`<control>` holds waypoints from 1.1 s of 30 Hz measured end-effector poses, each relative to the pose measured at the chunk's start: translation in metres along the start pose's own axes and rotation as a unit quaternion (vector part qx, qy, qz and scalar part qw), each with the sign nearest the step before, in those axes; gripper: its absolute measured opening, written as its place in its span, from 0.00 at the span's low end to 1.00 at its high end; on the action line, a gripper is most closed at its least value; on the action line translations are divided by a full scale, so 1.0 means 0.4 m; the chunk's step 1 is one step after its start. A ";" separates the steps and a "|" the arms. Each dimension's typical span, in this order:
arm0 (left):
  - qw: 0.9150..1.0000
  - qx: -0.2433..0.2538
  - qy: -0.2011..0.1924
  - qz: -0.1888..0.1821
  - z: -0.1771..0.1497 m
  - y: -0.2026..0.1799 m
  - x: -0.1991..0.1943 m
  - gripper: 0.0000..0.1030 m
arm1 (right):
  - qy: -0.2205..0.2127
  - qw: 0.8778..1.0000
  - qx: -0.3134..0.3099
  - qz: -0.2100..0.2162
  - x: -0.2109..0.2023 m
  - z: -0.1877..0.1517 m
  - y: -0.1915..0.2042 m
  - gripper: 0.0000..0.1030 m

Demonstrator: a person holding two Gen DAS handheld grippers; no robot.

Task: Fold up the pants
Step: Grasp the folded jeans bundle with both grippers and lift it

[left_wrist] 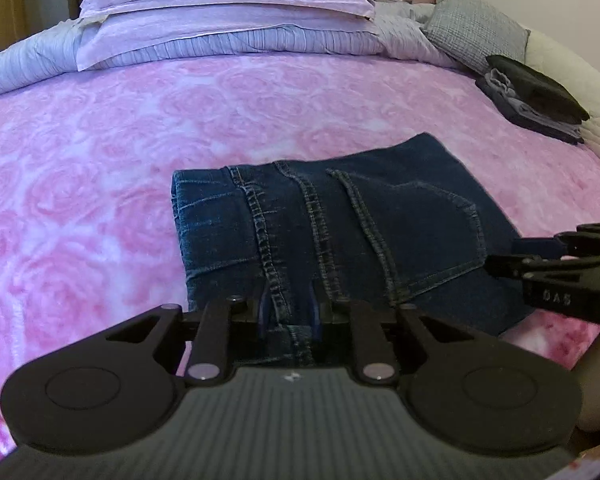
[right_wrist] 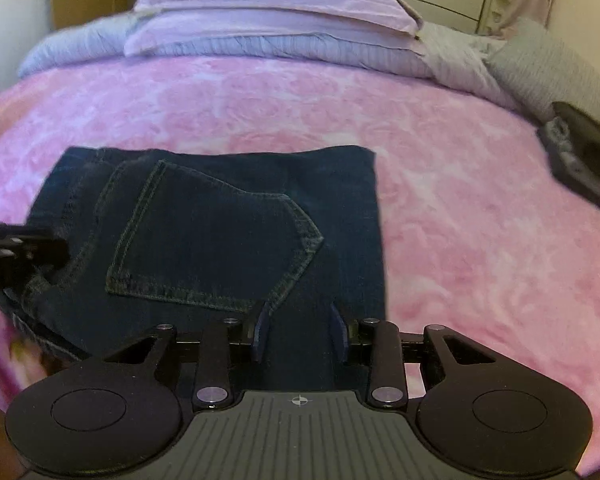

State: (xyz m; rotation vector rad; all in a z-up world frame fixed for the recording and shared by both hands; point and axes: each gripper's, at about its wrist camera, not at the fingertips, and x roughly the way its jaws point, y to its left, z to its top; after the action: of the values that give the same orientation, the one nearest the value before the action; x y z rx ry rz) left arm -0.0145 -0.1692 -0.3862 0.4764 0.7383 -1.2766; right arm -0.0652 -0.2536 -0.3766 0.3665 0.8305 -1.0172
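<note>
Dark blue jeans (left_wrist: 380,232), folded into a compact rectangle with a back pocket (right_wrist: 212,236) facing up, lie on a pink rose-patterned blanket (left_wrist: 100,160). My left gripper (left_wrist: 290,310) is at the near edge, its blue pads closed on a seamed strip of denim. My right gripper (right_wrist: 299,326) is shut on the near edge further right, and denim fills the gap between its pads. In the left wrist view the right gripper (left_wrist: 496,266) comes in from the right at the jeans' edge. The right wrist view has the left gripper (right_wrist: 60,248) at the jeans' left side.
Lilac pillows and folded bedding (left_wrist: 228,12) are stacked at the head of the bed. A grey cushion (left_wrist: 476,28) lies at the far right. Beside it sits a pile of dark folded clothes (left_wrist: 536,96), also visible in the right wrist view (right_wrist: 584,160). The blanket stretches left of the jeans.
</note>
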 end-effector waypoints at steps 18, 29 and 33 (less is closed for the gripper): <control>0.995 -0.087 -0.043 -0.021 -0.008 0.140 -0.175 0.53 | -0.049 0.996 0.055 0.042 -0.129 -0.044 -0.047 0.53; 0.939 -0.297 0.073 -0.158 -0.029 0.326 0.097 0.53 | -0.011 0.936 0.293 0.196 0.083 -0.057 -0.336 0.58; 0.928 -0.312 0.076 -0.187 -0.036 0.318 0.152 0.51 | 0.003 0.918 0.307 0.252 0.148 -0.059 -0.367 0.58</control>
State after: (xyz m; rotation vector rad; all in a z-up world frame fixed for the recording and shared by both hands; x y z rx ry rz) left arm 0.1120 -0.1696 -0.4499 -0.0969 1.3541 -1.2739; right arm -0.1861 -0.3479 -0.4223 1.0633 0.3637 -0.7637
